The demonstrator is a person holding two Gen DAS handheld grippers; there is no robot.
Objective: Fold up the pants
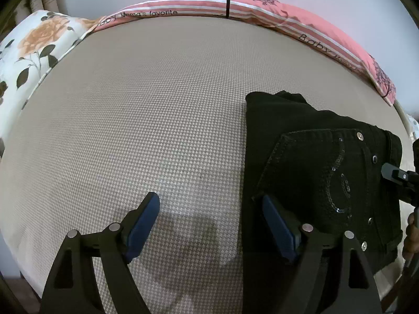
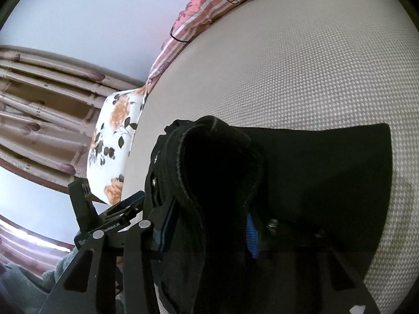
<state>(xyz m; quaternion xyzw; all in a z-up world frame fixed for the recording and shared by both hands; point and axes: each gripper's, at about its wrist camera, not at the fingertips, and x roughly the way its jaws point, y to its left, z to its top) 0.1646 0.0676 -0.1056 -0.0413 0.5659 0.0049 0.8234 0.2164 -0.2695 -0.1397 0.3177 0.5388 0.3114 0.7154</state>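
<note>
Black denim pants lie folded on a beige woven bed surface, back pocket with sequins facing up. My left gripper is open just left of the pants, its right finger at the pants' left edge, nothing between the pads. In the right wrist view the pants fill the lower middle, and my right gripper is closed around the thick waistband end of them, blue pads showing on both sides of the cloth. The right gripper's tip also shows in the left wrist view.
A pink striped pillow lies along the far edge of the bed. A floral pillow sits at the far left. A patterned curtain hangs beyond the bed. The other gripper shows at the left.
</note>
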